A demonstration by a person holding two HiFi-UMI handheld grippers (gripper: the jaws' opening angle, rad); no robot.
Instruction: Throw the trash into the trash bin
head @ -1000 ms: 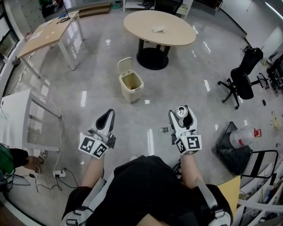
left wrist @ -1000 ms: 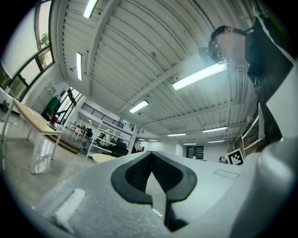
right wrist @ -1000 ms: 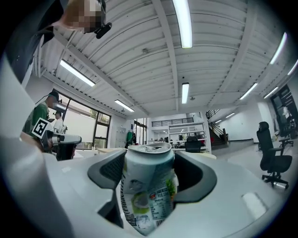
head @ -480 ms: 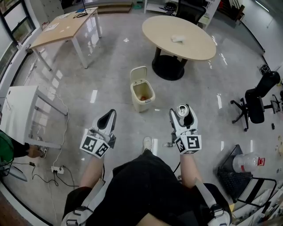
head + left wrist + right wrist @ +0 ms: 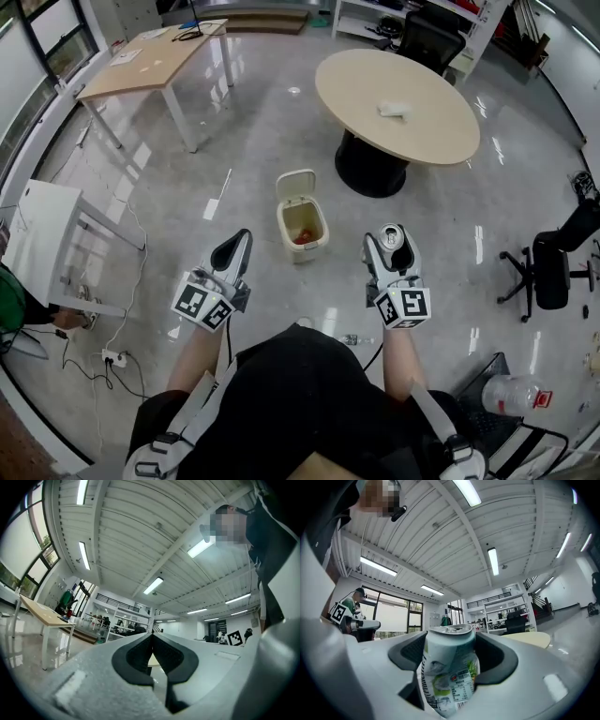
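A cream trash bin (image 5: 303, 225) stands on the grey floor with its lid swung up and some reddish trash inside. My right gripper (image 5: 395, 246) is held to the right of the bin, shut on a drink can (image 5: 393, 238). In the right gripper view the can (image 5: 449, 666) stands upright between the two pads, white and green with a silver top. My left gripper (image 5: 233, 251) is to the left of the bin, shut with nothing in it; in the left gripper view its gripper tip (image 5: 152, 635) shows both black pads pressed together.
A round beige table (image 5: 397, 91) on a black base stands just beyond the bin, with a small white item on it. A rectangular desk (image 5: 155, 56) is at the far left, a white table (image 5: 37, 239) at left, a black office chair (image 5: 553, 262) at right.
The bin has come nearer and now sits between the two grippers' tips in the head view. Both grippers keep the same pose, with the can still held.
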